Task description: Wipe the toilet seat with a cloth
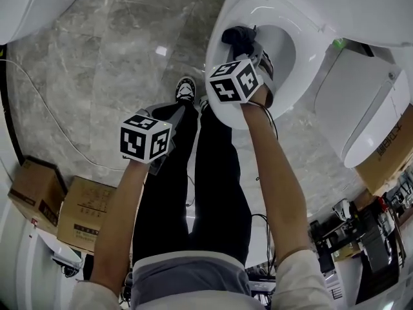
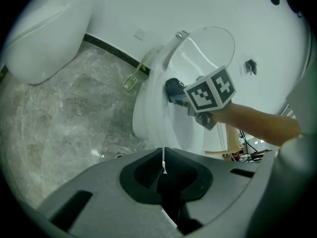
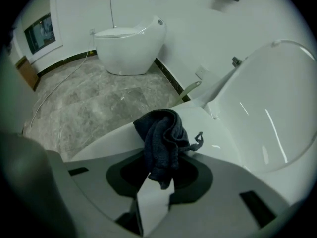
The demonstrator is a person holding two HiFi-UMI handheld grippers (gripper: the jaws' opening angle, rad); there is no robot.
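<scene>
Right gripper view has the right gripper (image 3: 157, 192) with its jaws pinched on a dark cloth (image 3: 163, 140). The cloth is bunched up and stands out just past the fingertips. Directly under and ahead of the cloth lies the white toilet seat (image 3: 111, 140), and the cloth rests against its rim. Beyond the seat and to this gripper's right, the lid (image 3: 267, 108) stands raised. Farther out, grey marbled floor (image 3: 94, 98) runs to a second toilet (image 3: 131, 41) against the white wall (image 3: 188, 24).

Seen from the head view, the left gripper (image 1: 175, 113) hangs well short of the seat, over the person's dark trouser legs, with a shoe (image 1: 186, 89) just beyond its tip. In its own view its jaws are pressed together with nothing between them, and the toilet sits well ahead of them. Off to that gripper's left, cardboard boxes (image 1: 84, 212) stand on the floor.
</scene>
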